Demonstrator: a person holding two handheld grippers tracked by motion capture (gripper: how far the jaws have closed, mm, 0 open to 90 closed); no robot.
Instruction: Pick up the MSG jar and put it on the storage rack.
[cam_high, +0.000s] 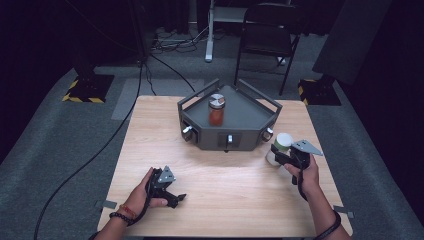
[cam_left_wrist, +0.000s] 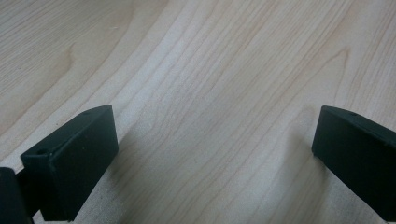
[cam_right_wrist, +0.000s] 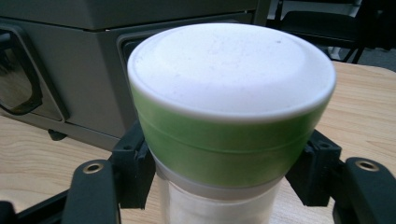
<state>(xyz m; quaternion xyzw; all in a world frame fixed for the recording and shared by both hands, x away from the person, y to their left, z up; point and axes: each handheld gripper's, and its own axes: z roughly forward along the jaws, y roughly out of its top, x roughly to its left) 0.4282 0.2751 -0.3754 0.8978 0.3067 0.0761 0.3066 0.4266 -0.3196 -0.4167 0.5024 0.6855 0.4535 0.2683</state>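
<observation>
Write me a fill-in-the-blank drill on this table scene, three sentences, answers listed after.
1. The right tool is shut on a white bottle whose cap has a band of the colour ____.
2. The jar with reddish contents stands on top of the grey ____-cornered stand.
3. The left tool rests on the wooden table with its jaws ____.

Missing words: green; three; open

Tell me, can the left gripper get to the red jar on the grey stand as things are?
Probably yes. The left gripper is open with nothing in it, bare table lies ahead, and the red jar stands uncovered on the grey stand, though the stand's rails may crowd a side approach.
</observation>
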